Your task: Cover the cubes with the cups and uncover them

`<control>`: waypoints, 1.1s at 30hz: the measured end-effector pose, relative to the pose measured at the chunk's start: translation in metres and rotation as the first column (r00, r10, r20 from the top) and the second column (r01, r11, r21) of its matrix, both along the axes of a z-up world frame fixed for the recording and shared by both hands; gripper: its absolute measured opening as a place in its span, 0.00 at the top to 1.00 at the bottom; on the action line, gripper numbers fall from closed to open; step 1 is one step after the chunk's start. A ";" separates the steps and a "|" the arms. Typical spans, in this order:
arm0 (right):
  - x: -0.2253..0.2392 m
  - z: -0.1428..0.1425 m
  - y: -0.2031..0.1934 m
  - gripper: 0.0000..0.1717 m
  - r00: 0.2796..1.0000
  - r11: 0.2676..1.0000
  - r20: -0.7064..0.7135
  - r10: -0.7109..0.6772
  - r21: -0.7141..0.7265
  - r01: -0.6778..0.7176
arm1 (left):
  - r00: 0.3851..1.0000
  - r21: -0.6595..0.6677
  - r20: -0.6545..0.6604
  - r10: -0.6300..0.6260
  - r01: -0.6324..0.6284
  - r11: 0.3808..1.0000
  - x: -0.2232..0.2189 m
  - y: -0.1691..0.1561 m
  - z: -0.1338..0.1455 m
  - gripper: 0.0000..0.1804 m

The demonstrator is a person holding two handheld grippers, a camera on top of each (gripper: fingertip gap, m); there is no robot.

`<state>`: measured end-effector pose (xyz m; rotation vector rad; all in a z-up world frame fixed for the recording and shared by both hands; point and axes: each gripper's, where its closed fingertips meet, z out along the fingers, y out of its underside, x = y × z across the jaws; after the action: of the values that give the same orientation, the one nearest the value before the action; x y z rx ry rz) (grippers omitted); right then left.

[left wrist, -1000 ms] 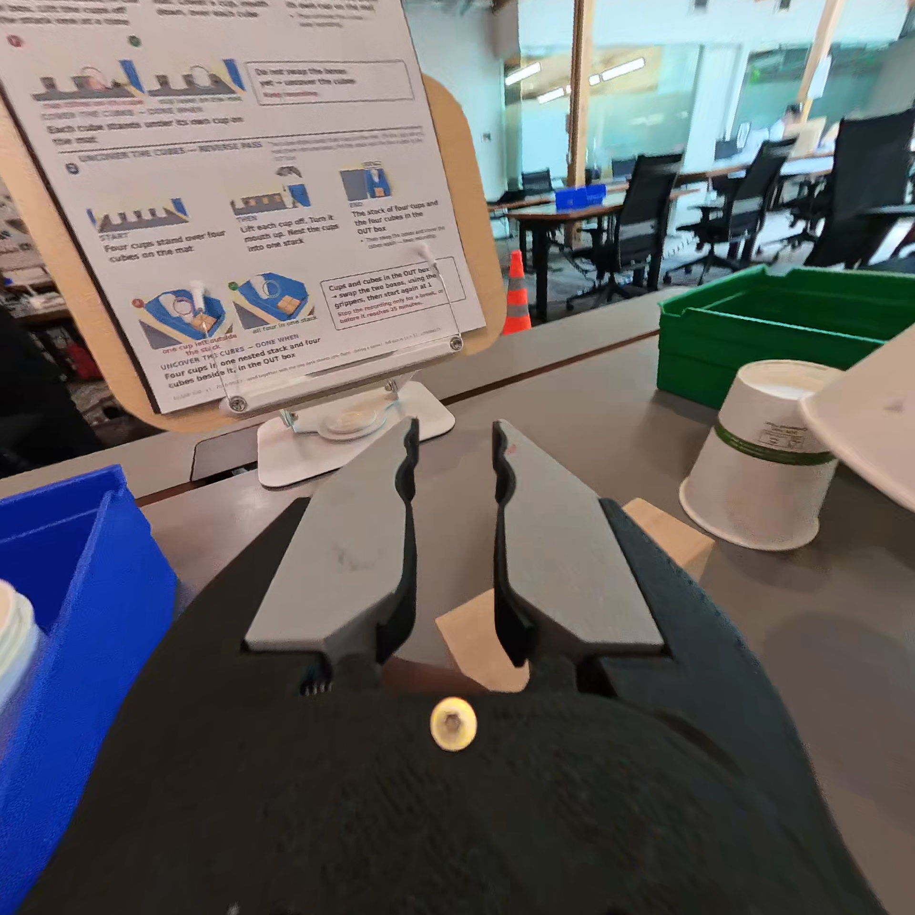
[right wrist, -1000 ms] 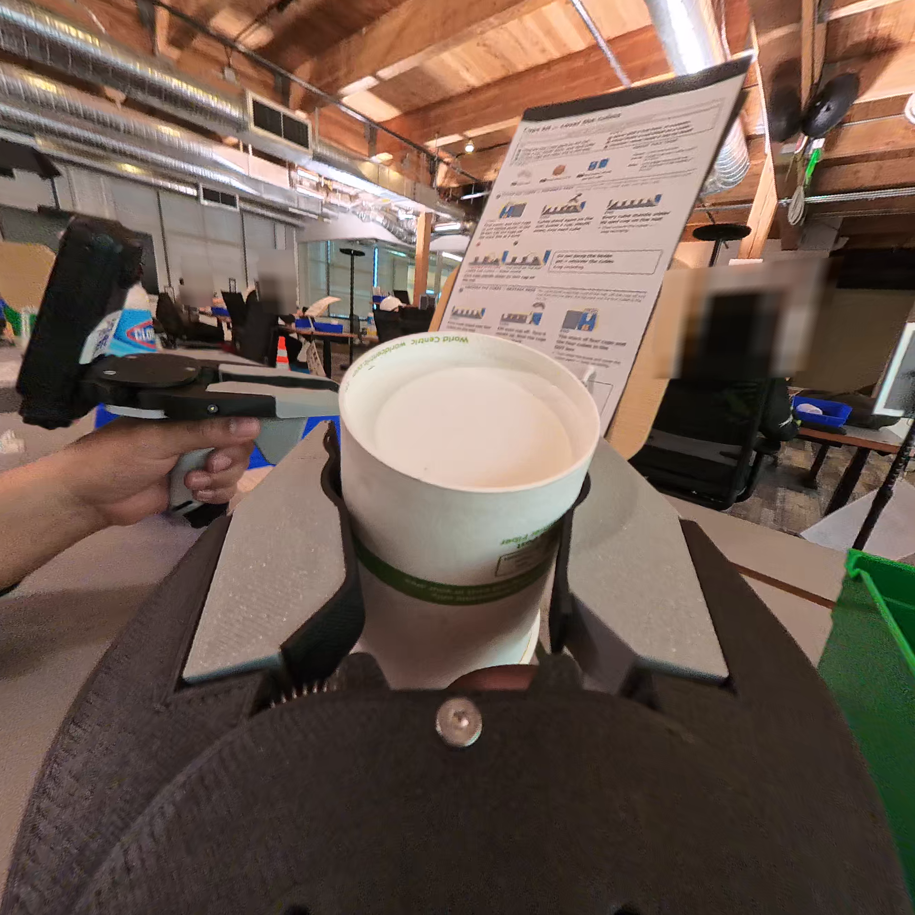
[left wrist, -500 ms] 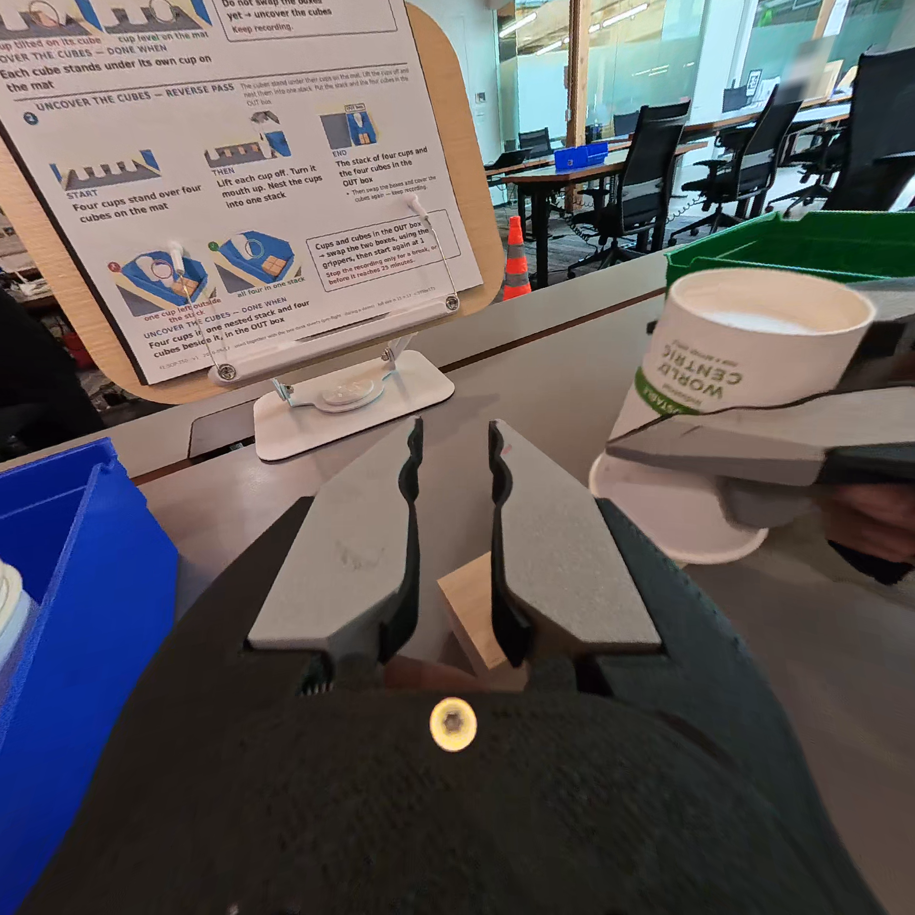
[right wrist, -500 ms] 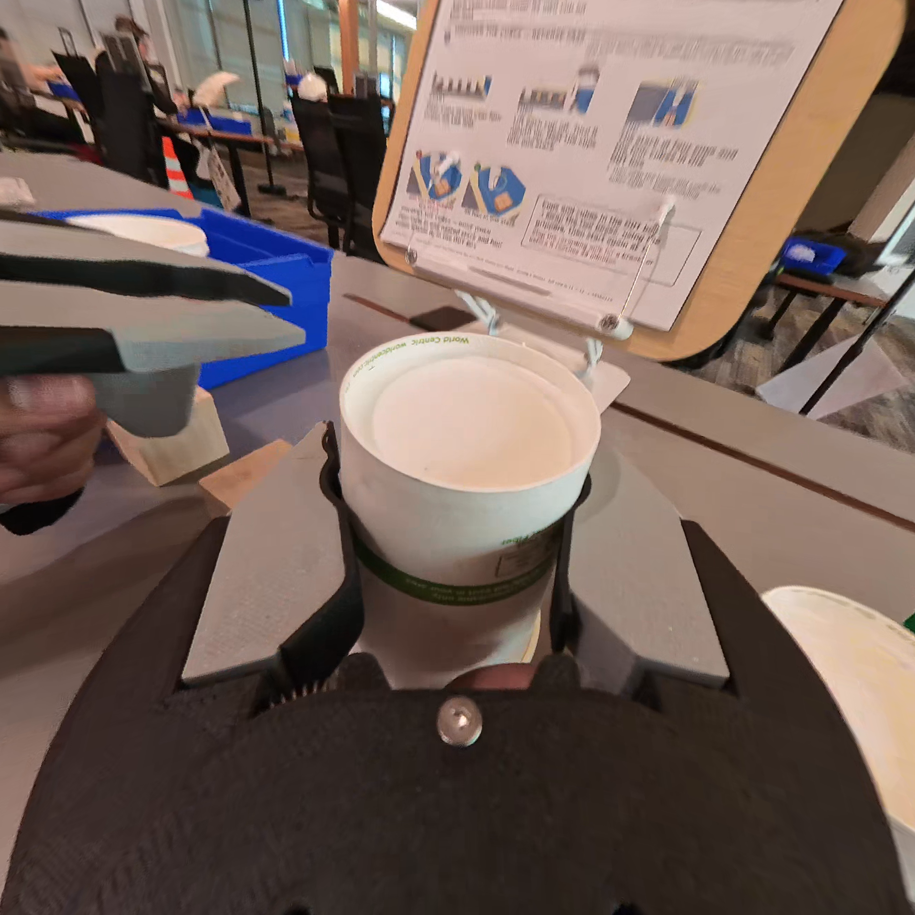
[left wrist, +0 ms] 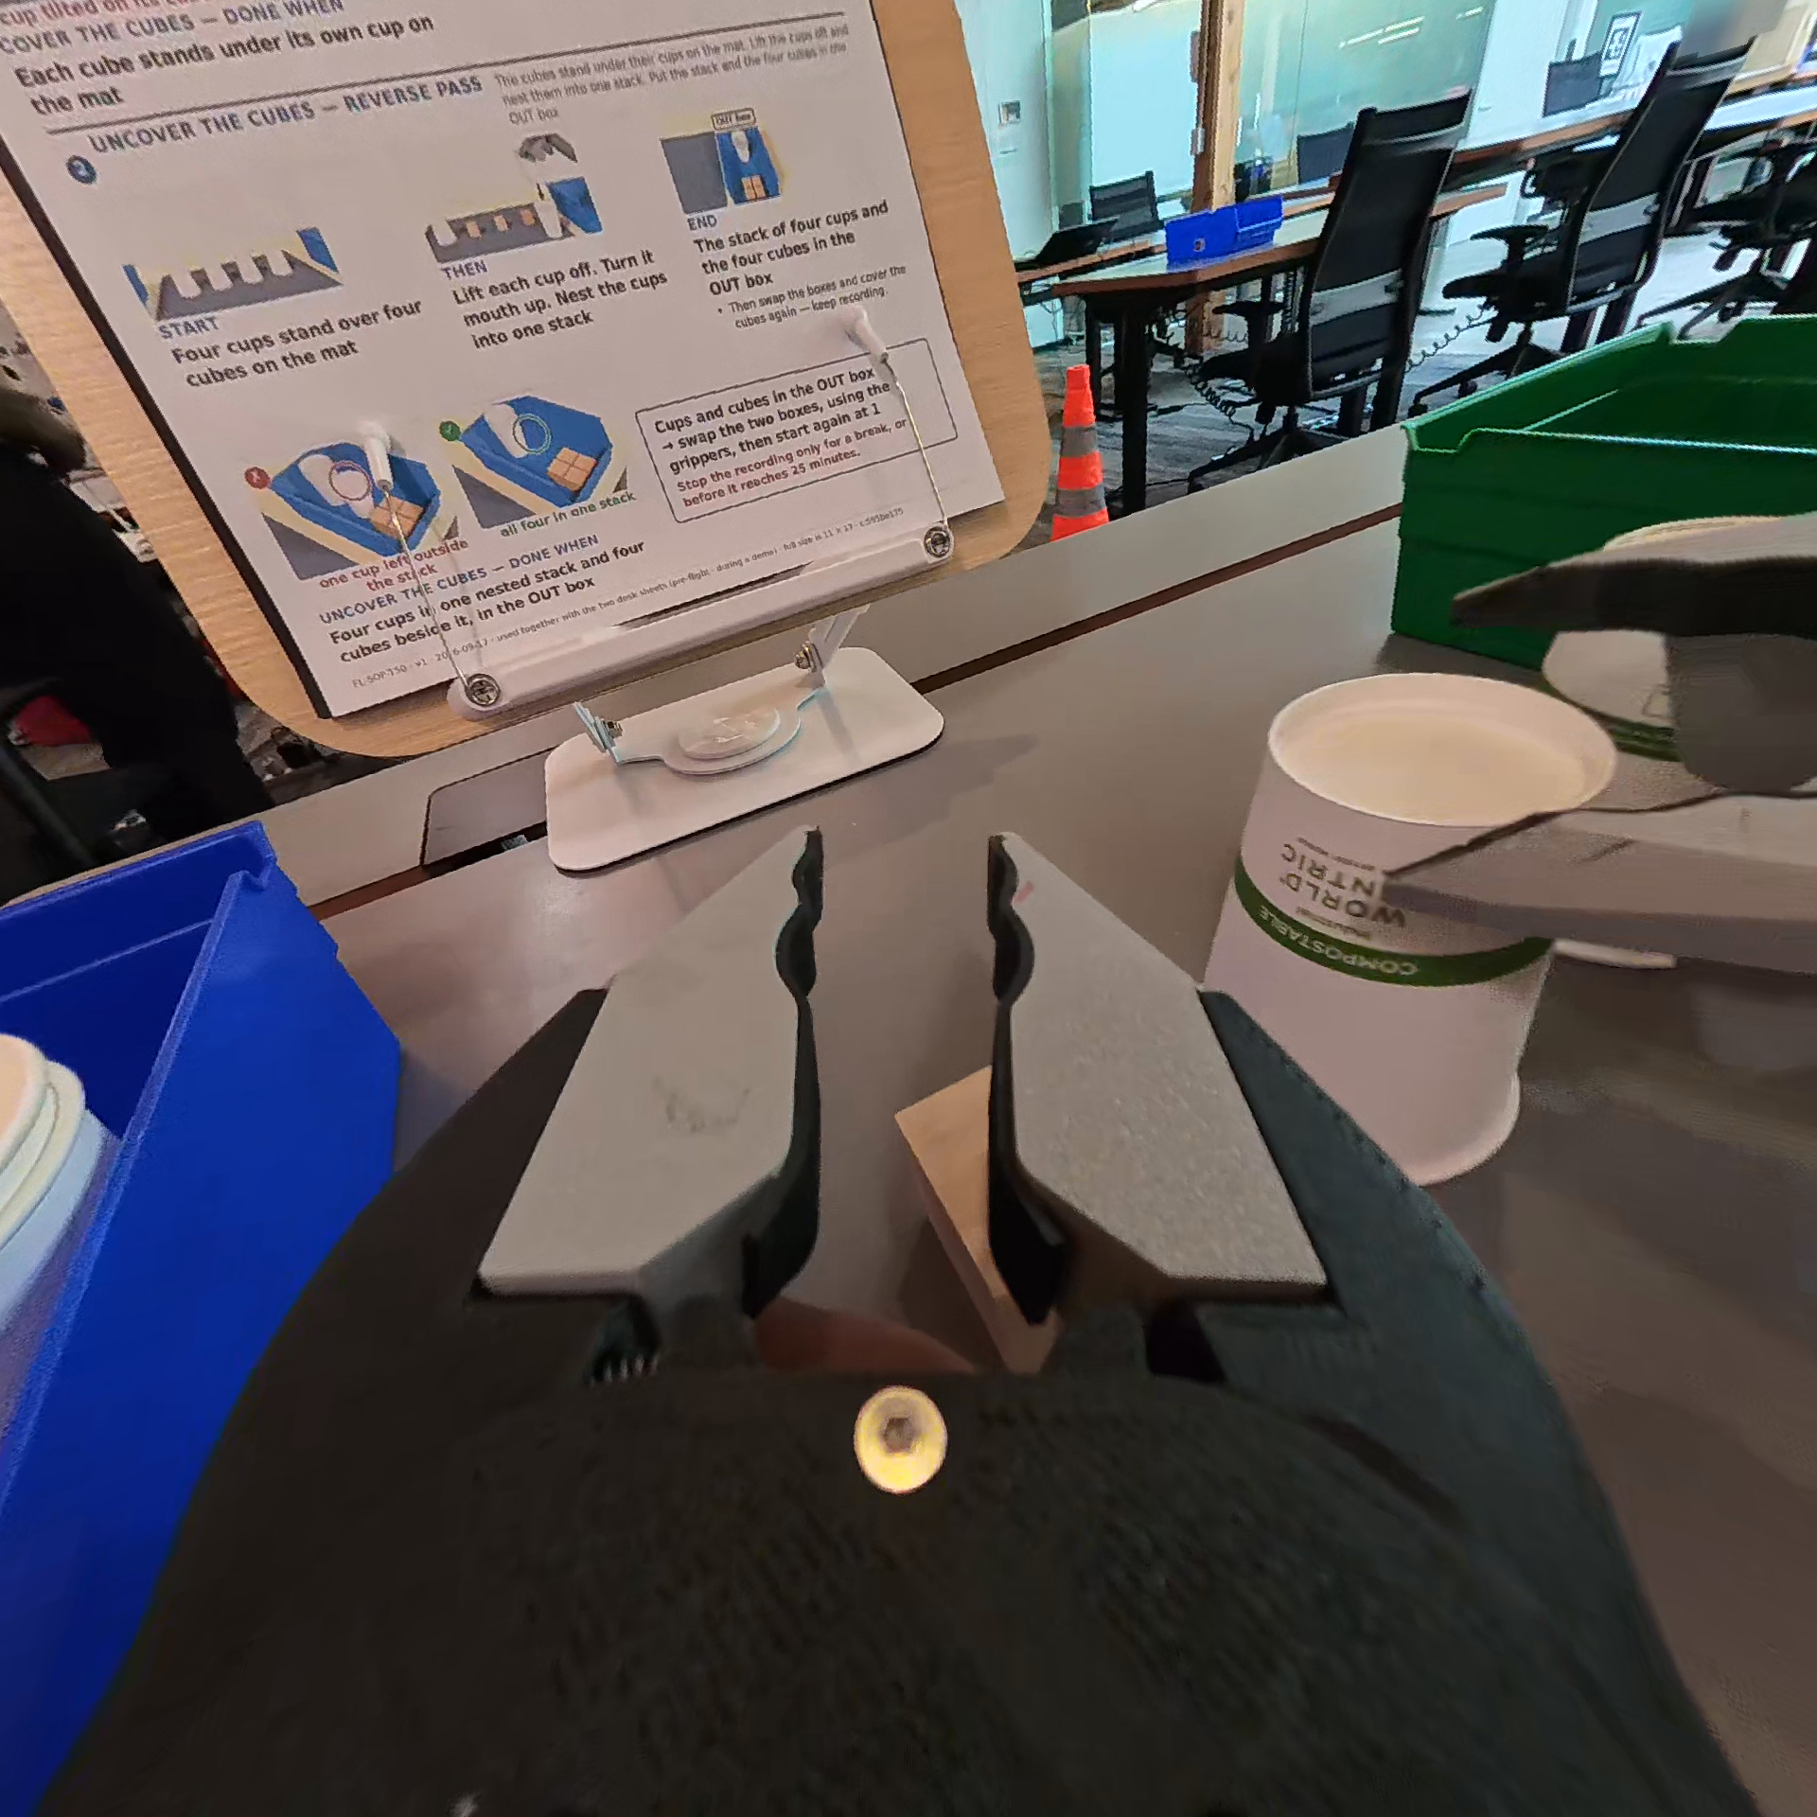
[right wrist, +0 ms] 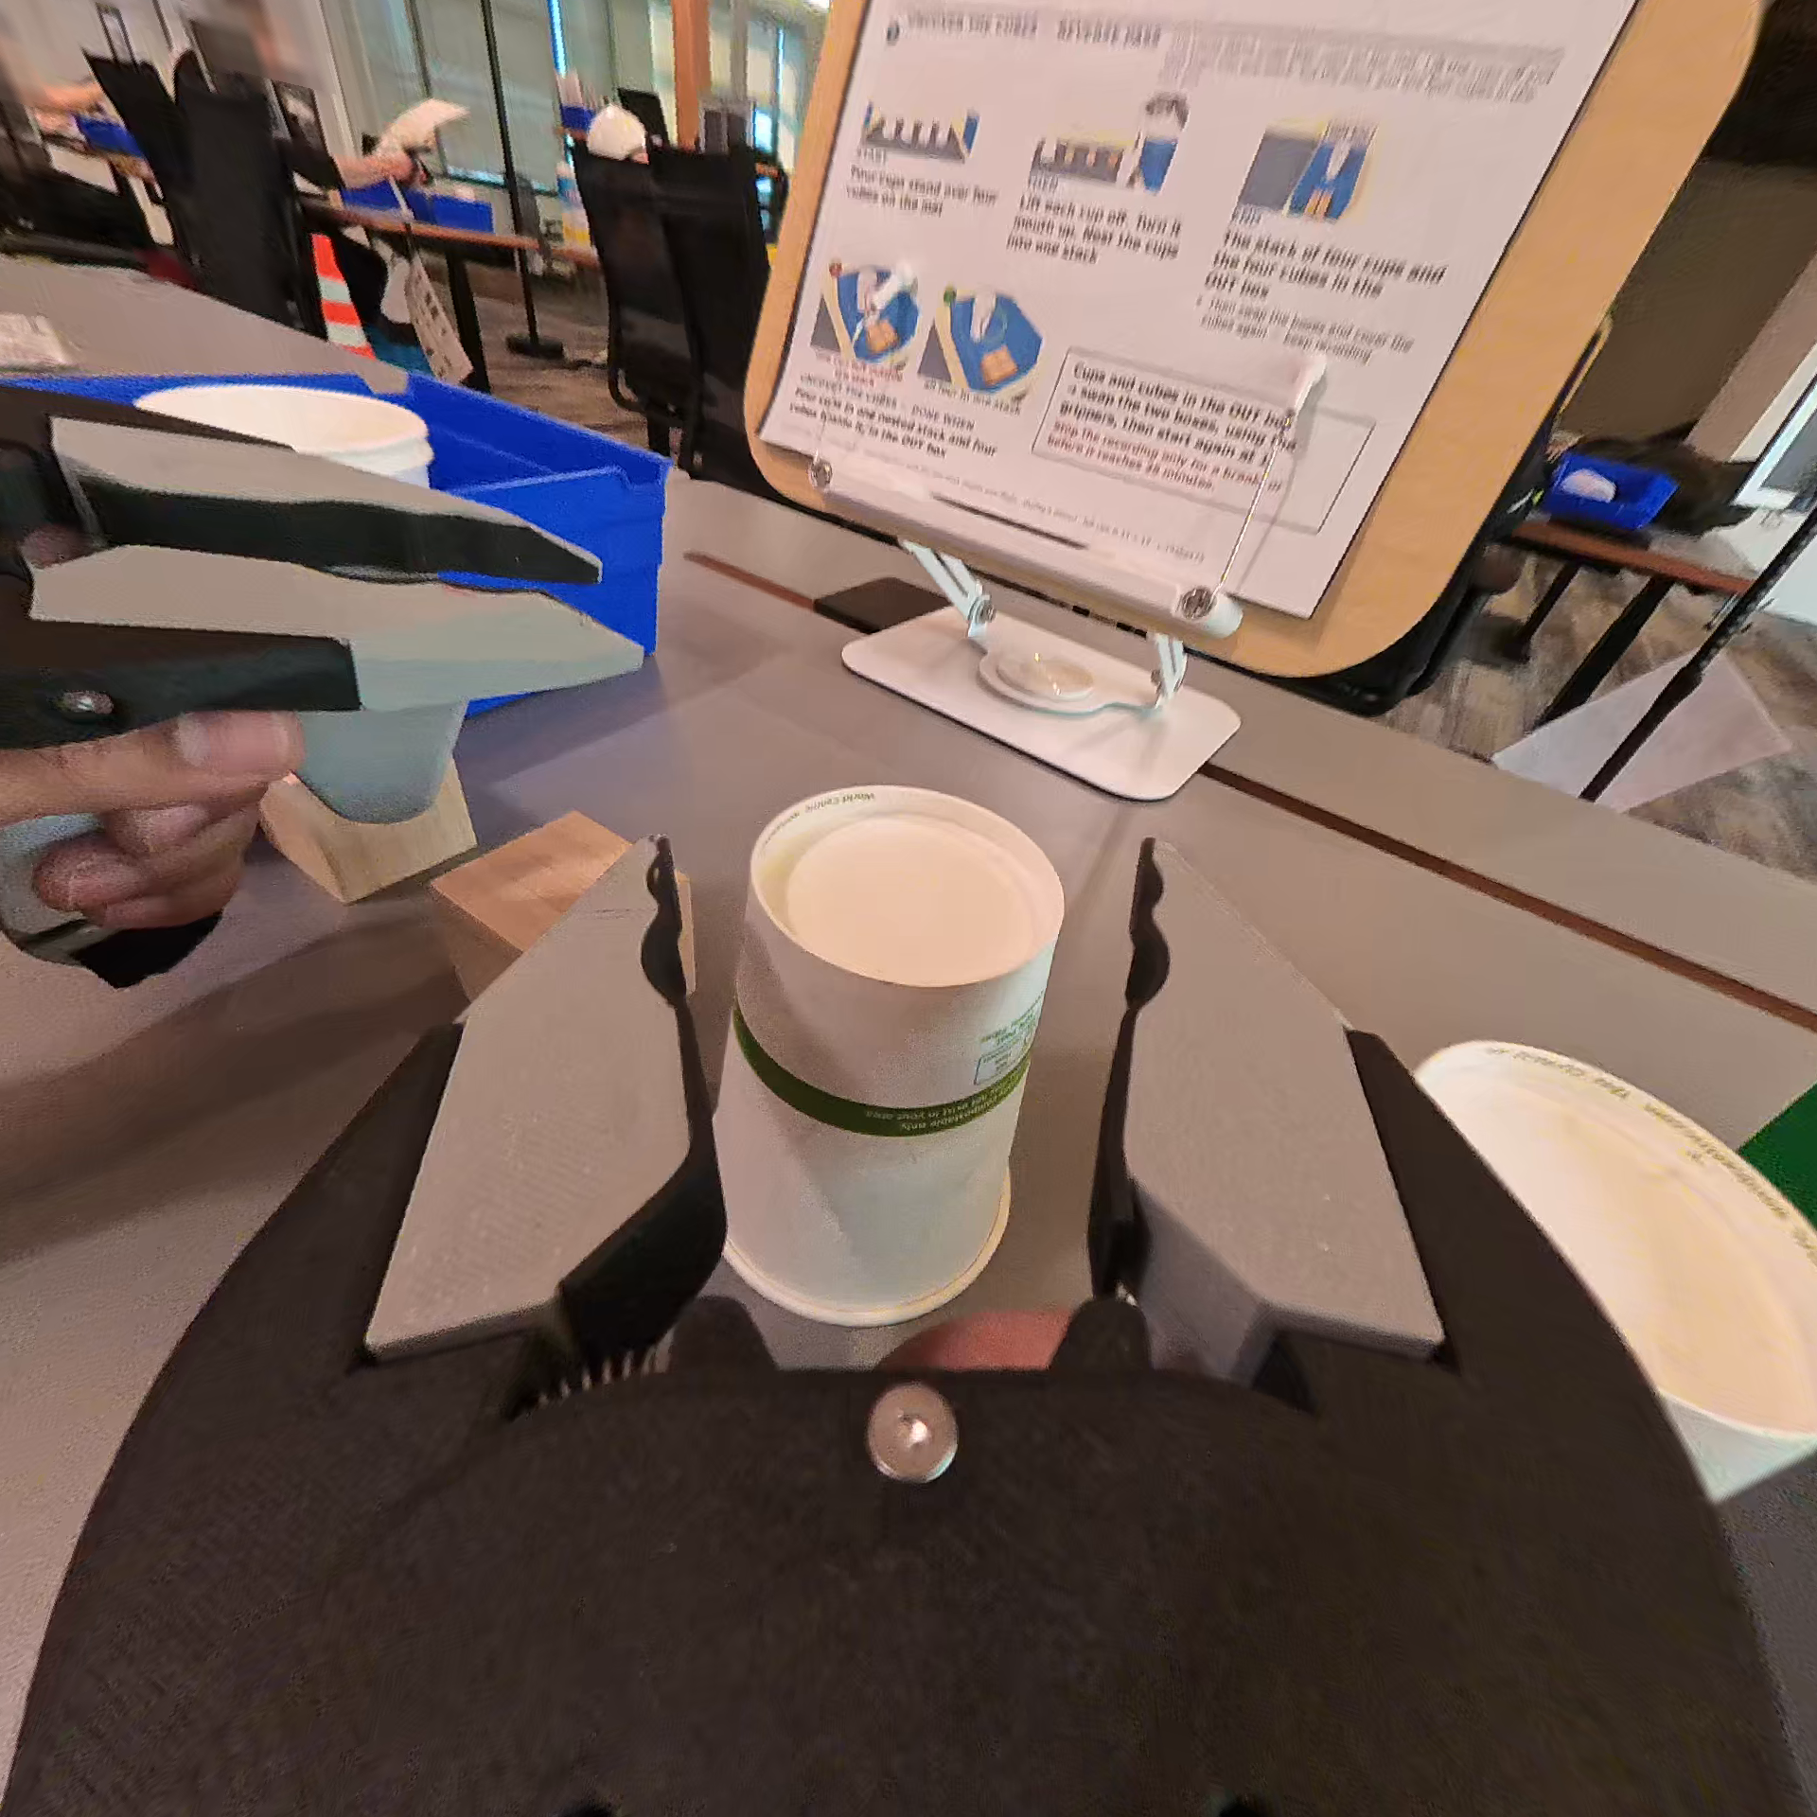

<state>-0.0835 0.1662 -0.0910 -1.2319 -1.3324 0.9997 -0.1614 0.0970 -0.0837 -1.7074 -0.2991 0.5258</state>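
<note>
My right gripper (right wrist: 900,855) is open around a white paper cup (right wrist: 885,1062) that stands mouth down on the grey table (right wrist: 1377,934). There is a gap between each pad and the cup. The left wrist view shows this cup (left wrist: 1377,983) with the right gripper (left wrist: 1421,742) at its upper part. My left gripper (left wrist: 900,846) is open a little and empty. It hovers over a wooden cube (left wrist: 949,1180), which also shows in the right wrist view (right wrist: 364,836) under the left gripper (right wrist: 619,615). A second cube (right wrist: 521,885) lies beside the cup.
A blue bin (left wrist: 197,1082) with nested cups (left wrist: 39,1160) stands at the left. A green bin (left wrist: 1573,492) is at the back right, with another upturned cup (right wrist: 1622,1229) in front of it. An instruction board on a white stand (left wrist: 737,728) stands behind. The left tips stand about 8 cm off the wooden cube (left wrist: 949,1180).
My right gripper brought the cup down from the air and set it mouth down beside the cubes; the pads no longer press it. My left gripper's jaws widened slightly over the cube.
</note>
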 end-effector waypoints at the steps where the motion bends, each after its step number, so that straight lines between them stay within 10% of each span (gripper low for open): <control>1: 0.002 0.003 -0.001 0.48 1.000 1.000 -0.013 0.001 0.007 -0.001 | 1.000 -0.001 -0.006 -0.003 0.003 1.000 0.002 -0.002 0.001 0.82; 11: 0.010 0.017 -0.012 0.50 0.997 0.997 -0.064 0.045 -0.052 -0.049 | 0.993 -0.159 -0.086 0.084 -0.097 0.983 -0.037 -0.092 0.087 0.84; 19: 0.009 0.013 -0.025 0.51 0.994 0.995 -0.052 0.092 -0.045 -0.095 | 0.977 -0.578 0.103 0.187 -0.095 0.811 -0.110 -0.142 0.019 0.82; 33: 0.011 0.016 -0.028 0.52 0.992 0.992 -0.062 0.109 -0.056 -0.112 | 0.960 -0.642 0.128 0.249 -0.111 0.759 -0.127 -0.140 -0.009 0.99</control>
<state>-0.0727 0.1380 -0.0746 -1.1736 -1.3449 1.1525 -0.2880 -0.0430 -0.0927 -2.4201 -0.4797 0.6381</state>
